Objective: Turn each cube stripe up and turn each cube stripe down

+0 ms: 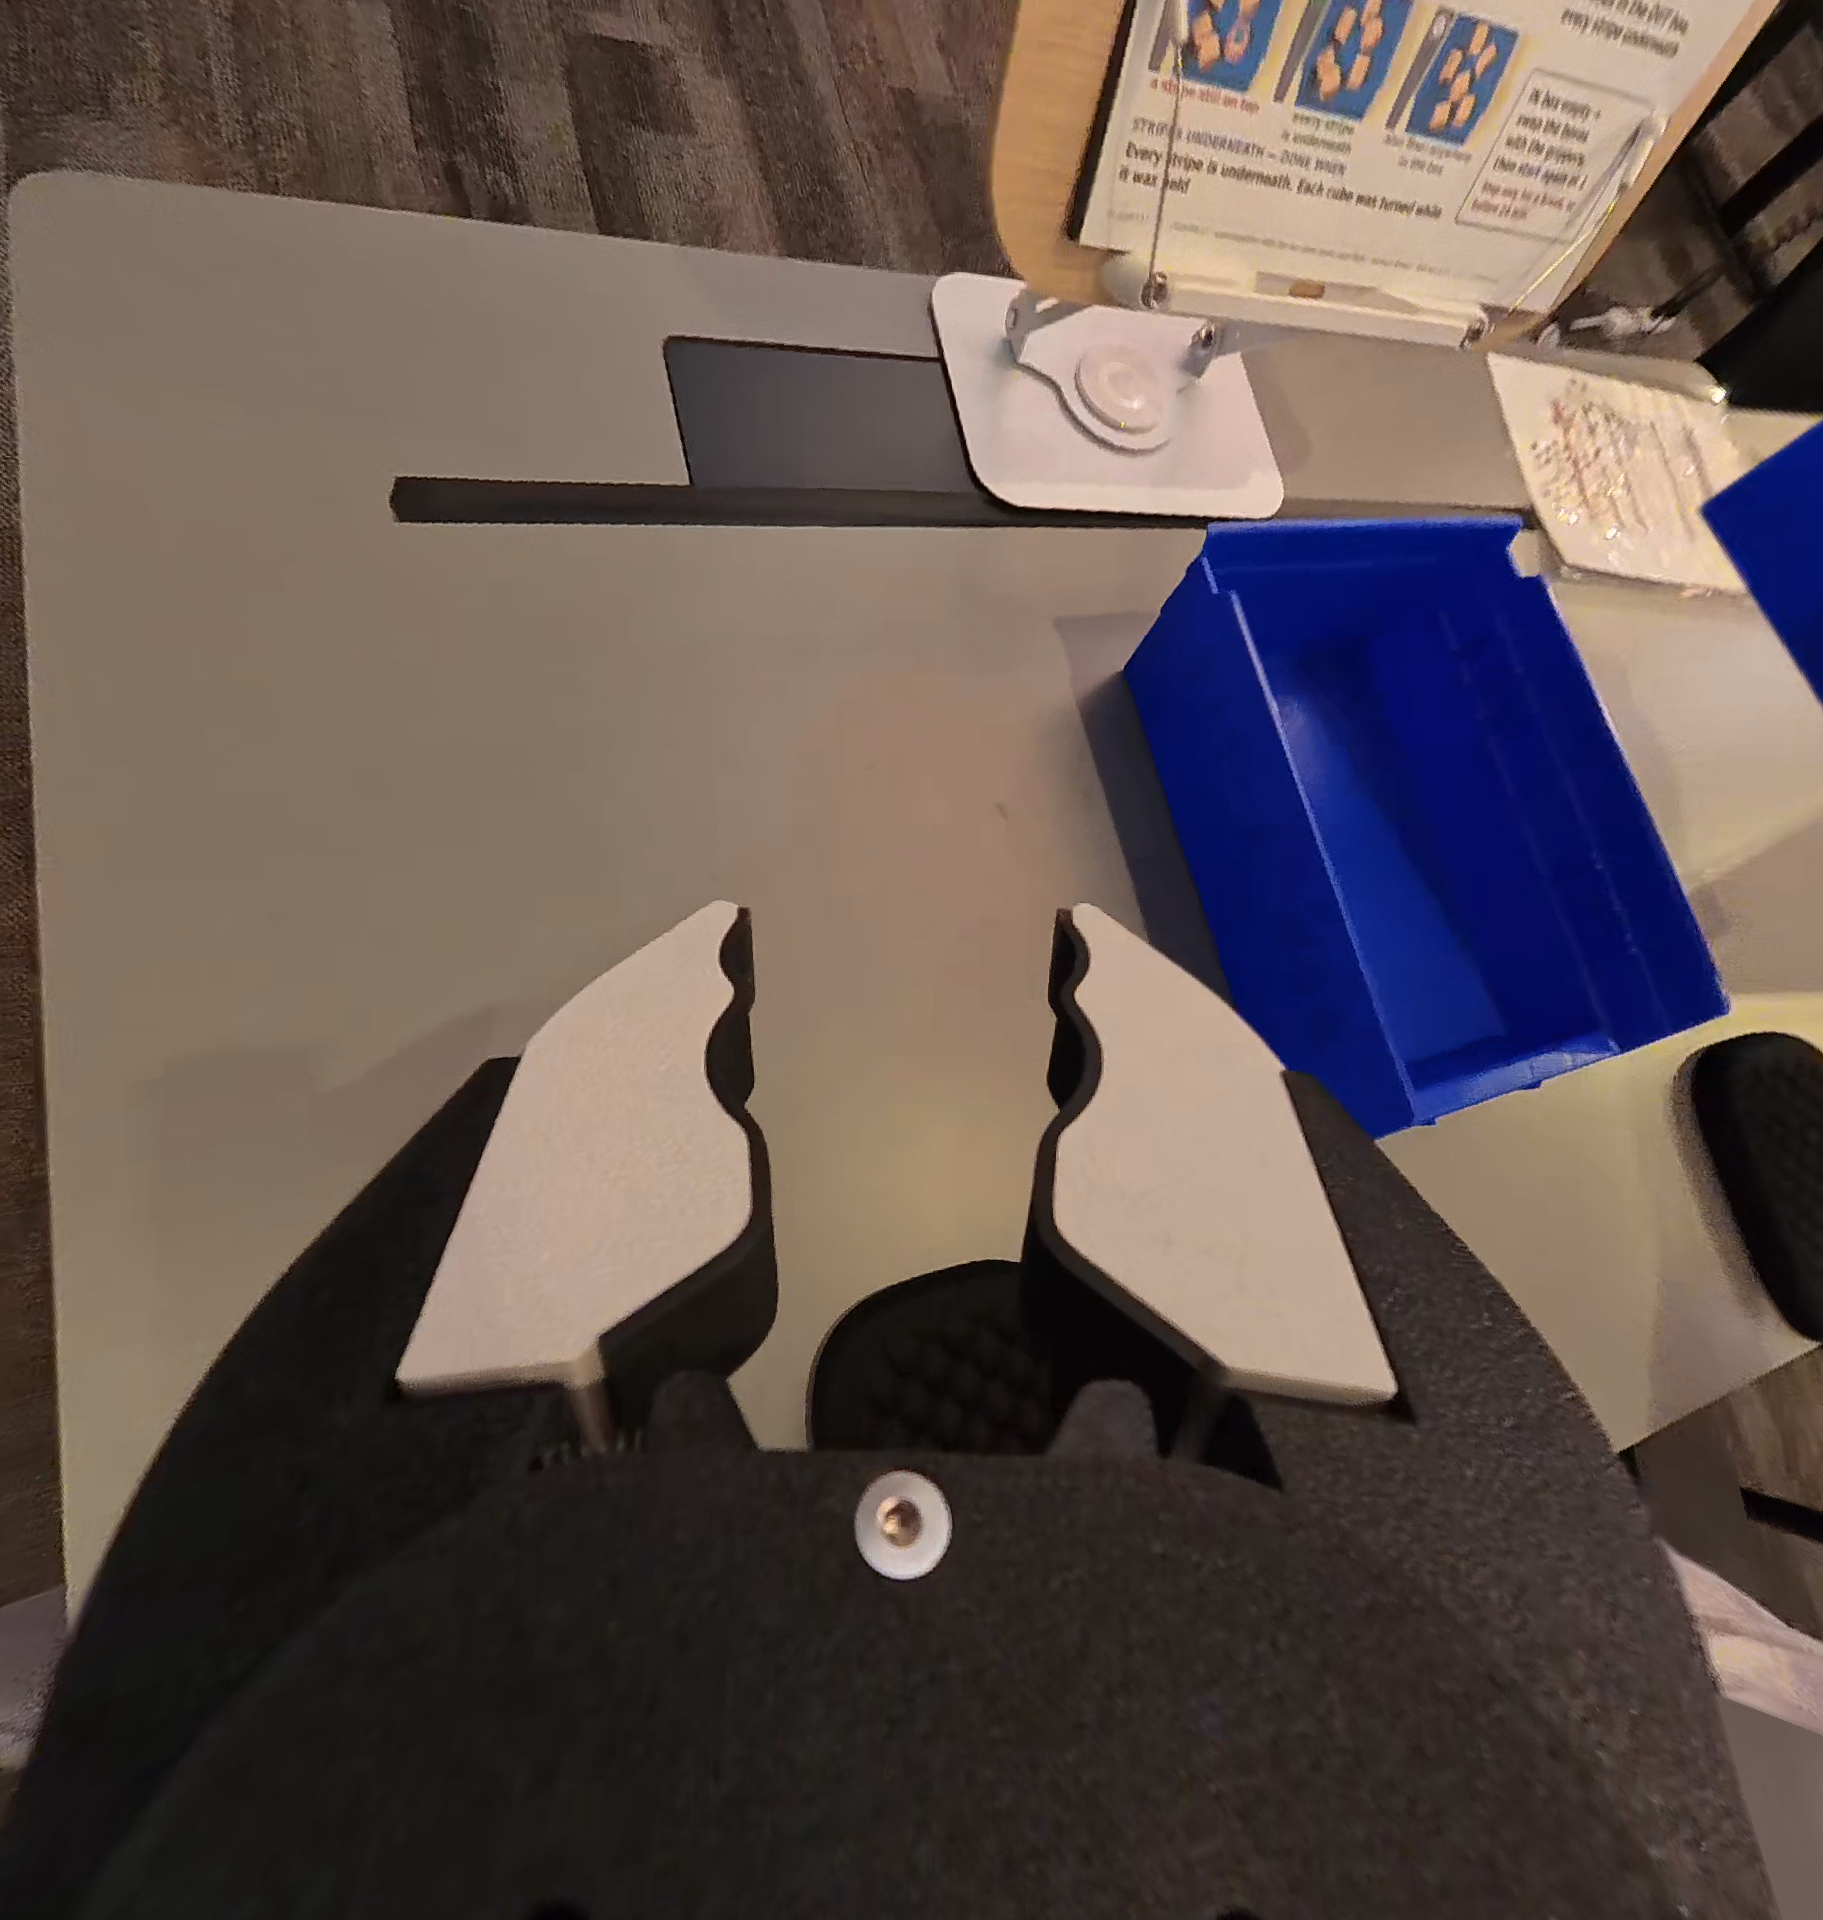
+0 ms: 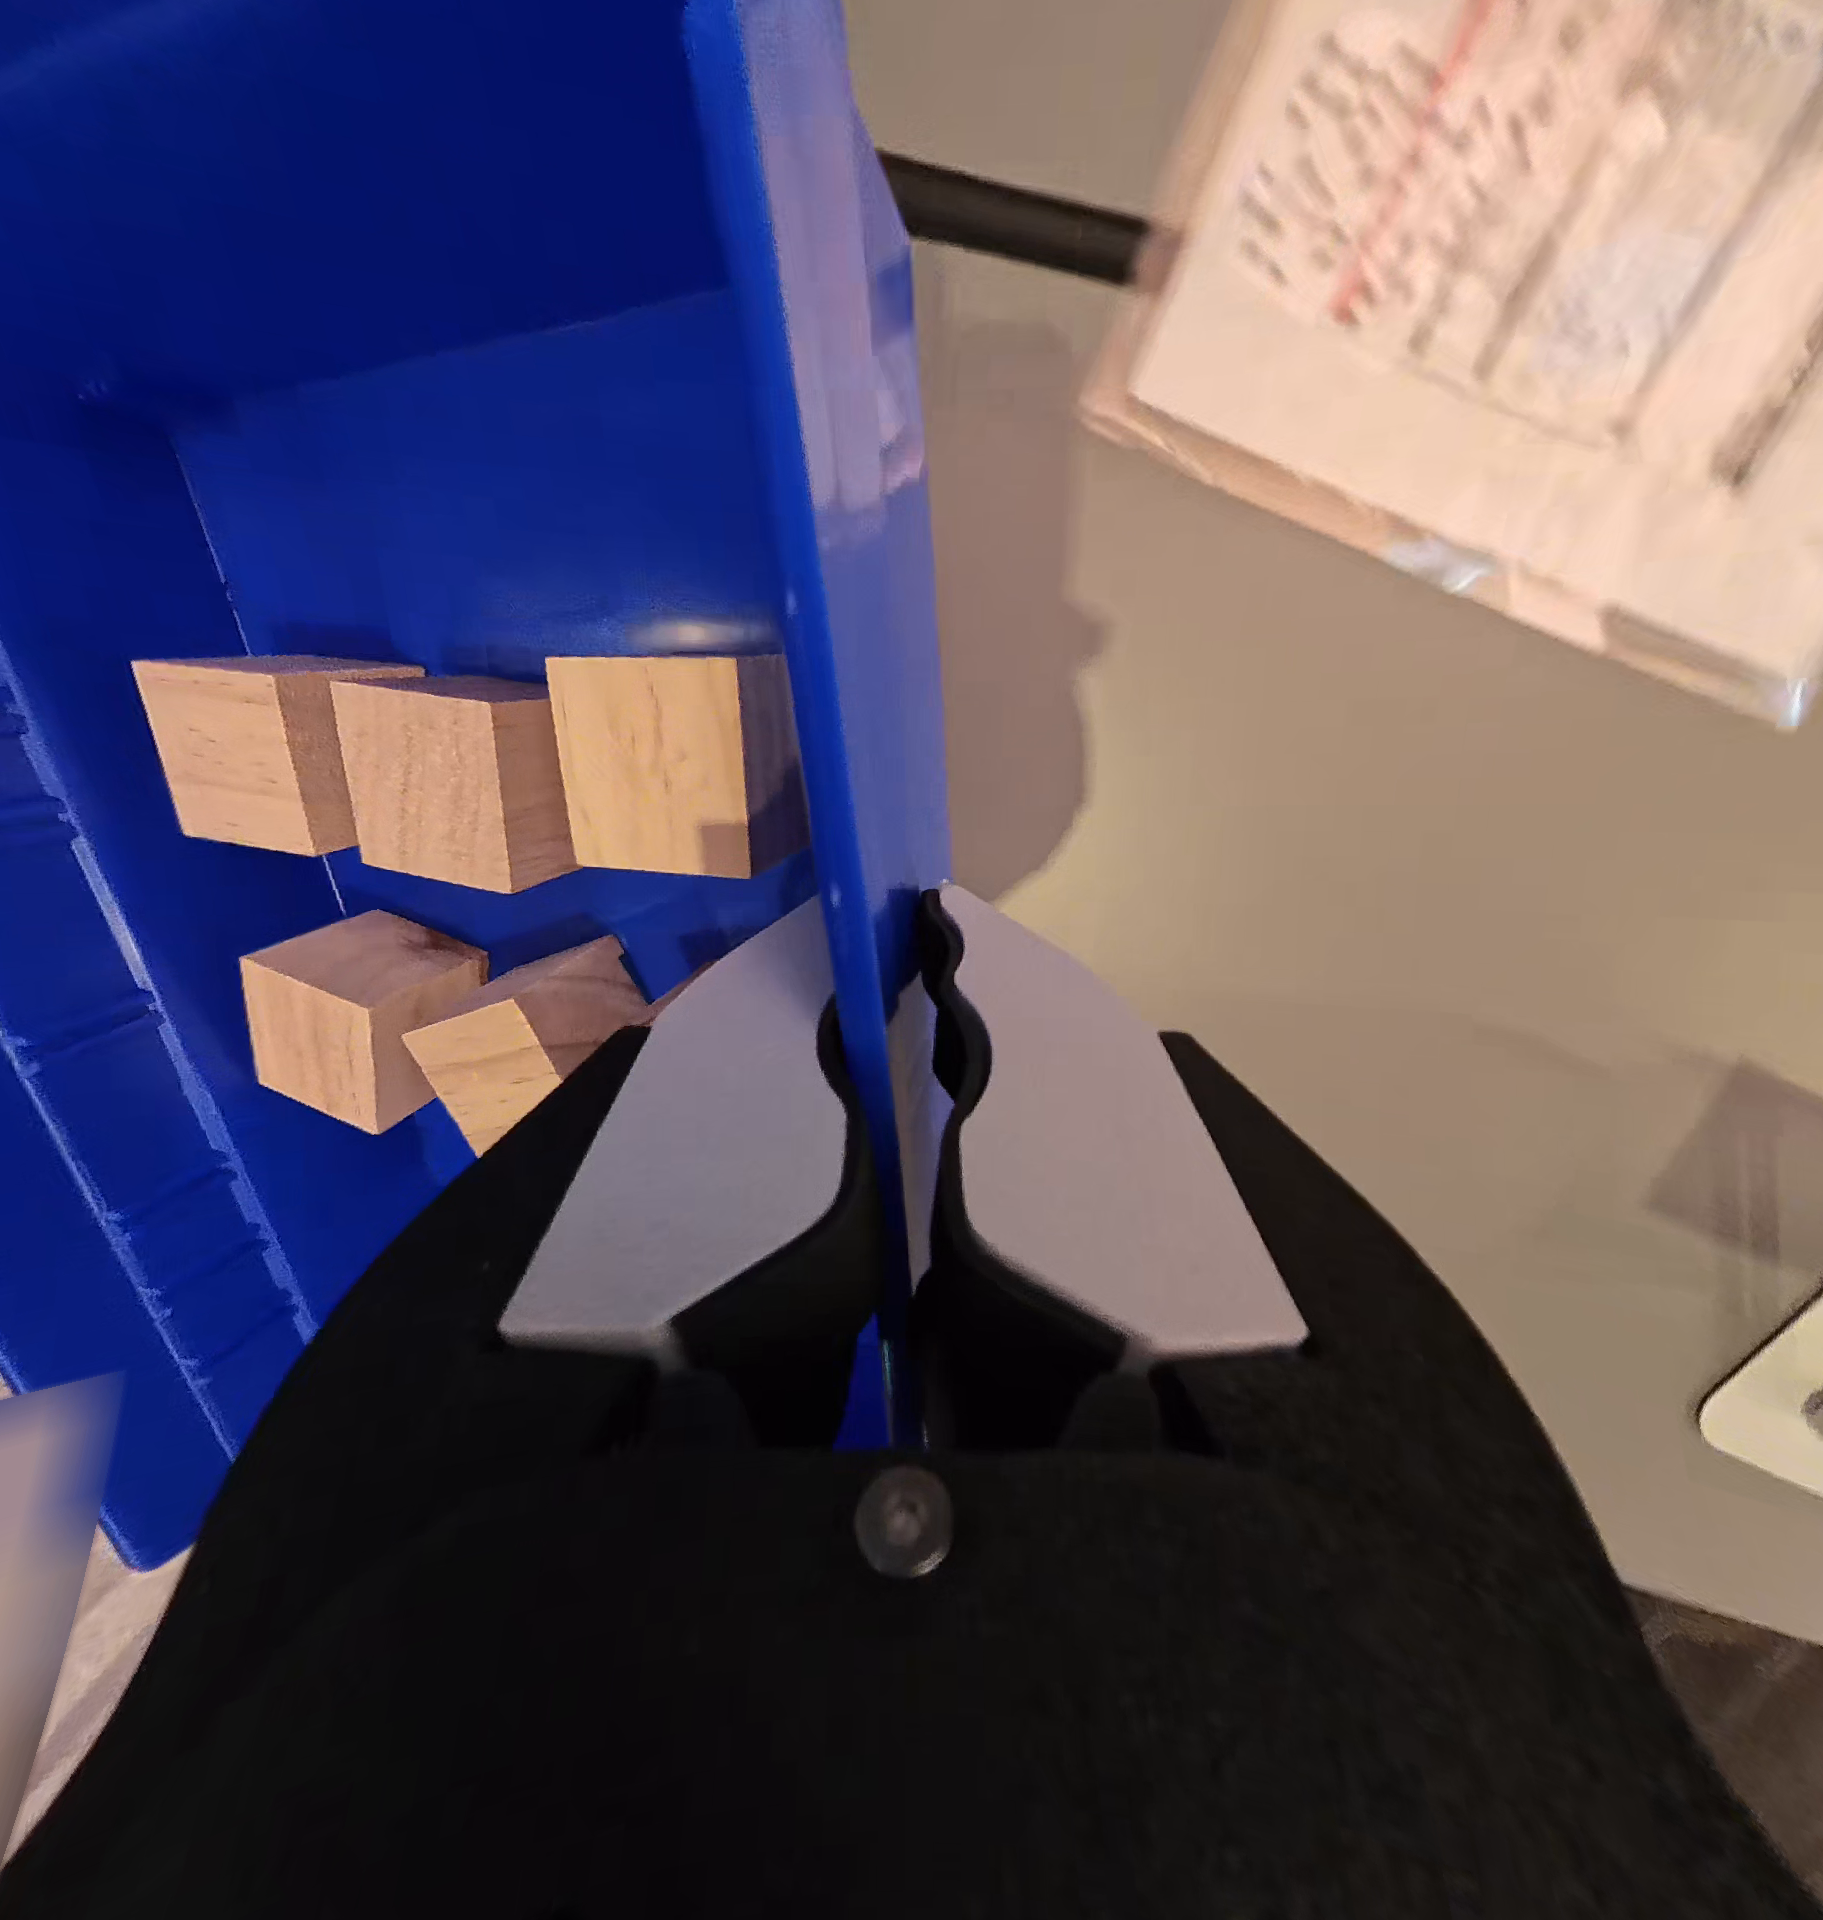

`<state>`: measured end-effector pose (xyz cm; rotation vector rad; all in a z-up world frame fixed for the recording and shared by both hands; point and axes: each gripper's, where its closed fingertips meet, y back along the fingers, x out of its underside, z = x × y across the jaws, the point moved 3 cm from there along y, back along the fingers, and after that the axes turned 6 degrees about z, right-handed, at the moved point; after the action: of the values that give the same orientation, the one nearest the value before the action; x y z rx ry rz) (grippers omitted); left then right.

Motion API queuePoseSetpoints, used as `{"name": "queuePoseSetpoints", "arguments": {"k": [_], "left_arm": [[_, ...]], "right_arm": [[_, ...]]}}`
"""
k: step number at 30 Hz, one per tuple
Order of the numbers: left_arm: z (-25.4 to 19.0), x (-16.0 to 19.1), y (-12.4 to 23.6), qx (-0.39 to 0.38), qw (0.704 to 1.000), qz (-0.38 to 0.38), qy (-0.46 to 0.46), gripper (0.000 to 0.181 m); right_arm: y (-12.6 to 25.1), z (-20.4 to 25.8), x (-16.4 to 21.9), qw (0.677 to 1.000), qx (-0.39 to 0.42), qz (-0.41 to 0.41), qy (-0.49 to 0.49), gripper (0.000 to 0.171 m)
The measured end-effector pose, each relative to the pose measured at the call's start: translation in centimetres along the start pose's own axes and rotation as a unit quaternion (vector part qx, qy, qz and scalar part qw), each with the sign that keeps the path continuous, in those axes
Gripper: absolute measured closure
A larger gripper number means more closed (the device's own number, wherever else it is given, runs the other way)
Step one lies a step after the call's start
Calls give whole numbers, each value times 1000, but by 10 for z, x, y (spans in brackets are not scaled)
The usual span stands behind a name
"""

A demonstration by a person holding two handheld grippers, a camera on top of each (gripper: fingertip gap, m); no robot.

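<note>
In the right wrist view, my right gripper [image 2: 881, 914] is shut on the side wall of a blue bin [image 2: 367, 312], one finger inside and one outside. The bin looks tilted. Several plain wooden cubes [image 2: 450, 779] lie in it, three in a row and others [image 2: 346, 1013] nearer the gripper; no stripe shows on any visible face. In the left wrist view, my left gripper [image 1: 902, 920] is open and empty over the grey table [image 1: 471, 779]. An empty blue bin [image 1: 1406, 810] stands to its right. A corner of the second blue bin [image 1: 1811, 582] shows at the right edge.
A stand with an instruction sheet [image 1: 1302, 135] on a white base plate [image 1: 1104, 405] is at the table's back, behind a dark slot [image 1: 782, 504]. A laminated paper [image 2: 1489, 343] lies at the right. A black textured pad [image 1: 1790, 1184] sits near the front right edge.
</note>
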<state>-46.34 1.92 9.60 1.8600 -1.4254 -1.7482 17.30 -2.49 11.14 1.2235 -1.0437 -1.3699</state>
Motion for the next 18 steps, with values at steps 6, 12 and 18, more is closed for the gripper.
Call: {"name": "queuePoseSetpoints", "arguments": {"k": [6, 12, 18], "left_arm": [[20, 8, 28, 57, 996, -50, 40, 132], [43, 14, 75, 41, 984, -152, 85, 148], [43, 23, 105, -2, 976, -202, 79, 148]], "right_arm": [[-9, 154, -70, 993, -40, -6, 113, 165], [-64, 314, -115, 972, -122, 9, 201, 165], [-123, 430, -127, 956, -157, 46, 245, 166]]}}
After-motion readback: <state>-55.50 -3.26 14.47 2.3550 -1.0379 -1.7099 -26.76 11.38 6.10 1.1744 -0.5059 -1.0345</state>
